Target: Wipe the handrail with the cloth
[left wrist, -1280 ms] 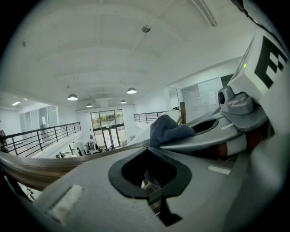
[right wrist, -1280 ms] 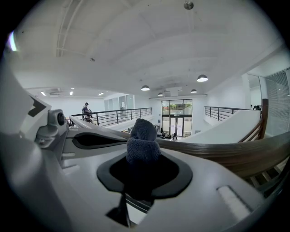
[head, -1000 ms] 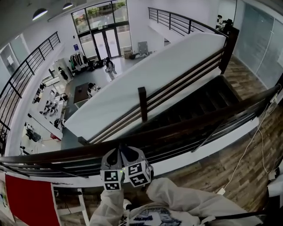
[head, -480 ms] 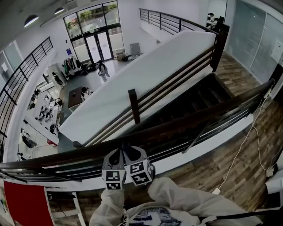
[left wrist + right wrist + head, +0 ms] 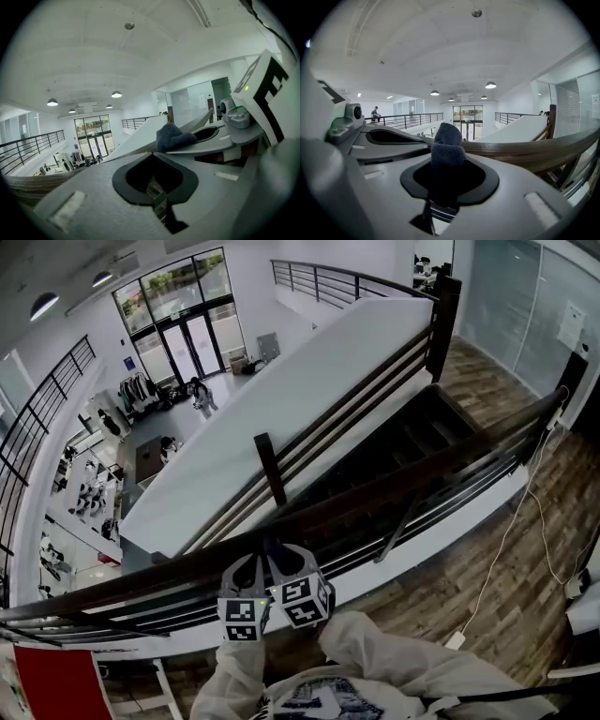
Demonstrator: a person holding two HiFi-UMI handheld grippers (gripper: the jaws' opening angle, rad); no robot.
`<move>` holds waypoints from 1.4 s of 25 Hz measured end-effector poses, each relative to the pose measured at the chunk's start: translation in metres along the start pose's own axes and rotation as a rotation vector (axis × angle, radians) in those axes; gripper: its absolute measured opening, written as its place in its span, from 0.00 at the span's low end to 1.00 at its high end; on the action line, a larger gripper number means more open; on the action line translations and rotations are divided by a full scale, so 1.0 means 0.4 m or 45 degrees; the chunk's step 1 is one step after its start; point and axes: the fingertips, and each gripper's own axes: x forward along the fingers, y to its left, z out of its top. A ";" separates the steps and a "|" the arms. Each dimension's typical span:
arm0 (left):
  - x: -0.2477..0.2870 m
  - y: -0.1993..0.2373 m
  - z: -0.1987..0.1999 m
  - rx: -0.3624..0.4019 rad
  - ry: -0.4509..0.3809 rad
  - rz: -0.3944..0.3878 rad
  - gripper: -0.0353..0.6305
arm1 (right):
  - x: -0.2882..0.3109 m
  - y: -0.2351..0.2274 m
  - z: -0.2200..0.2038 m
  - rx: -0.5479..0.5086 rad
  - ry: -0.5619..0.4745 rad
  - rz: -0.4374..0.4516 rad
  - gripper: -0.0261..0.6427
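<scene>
Open hall (image 5: 155, 423) far below on the left, a dark stair (image 5: 412, 442) dropping away beyond the rail, plank floor (image 5: 487, 587) near me on the right. The handrail (image 5: 403, 482), dark wood, crosses the whole scene from near left up to far right. Both my claws sit side by side against its near side, left of the middle. My left claw (image 5: 242, 579) has its jaws drawn together with nothing between them. My right claw (image 5: 292, 570), just beside it, is clamped on the cloth (image 5: 447, 145). The cloth is a dark blue-grey wad standing up out of the jaws, with the rail running off to the right just behind it. I cannot tell whether cloth and wood touch.
</scene>
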 end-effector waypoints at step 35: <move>0.184 -0.374 0.082 -0.023 -0.004 -0.385 0.05 | -0.199 -0.682 -0.090 0.184 -0.004 -0.513 0.19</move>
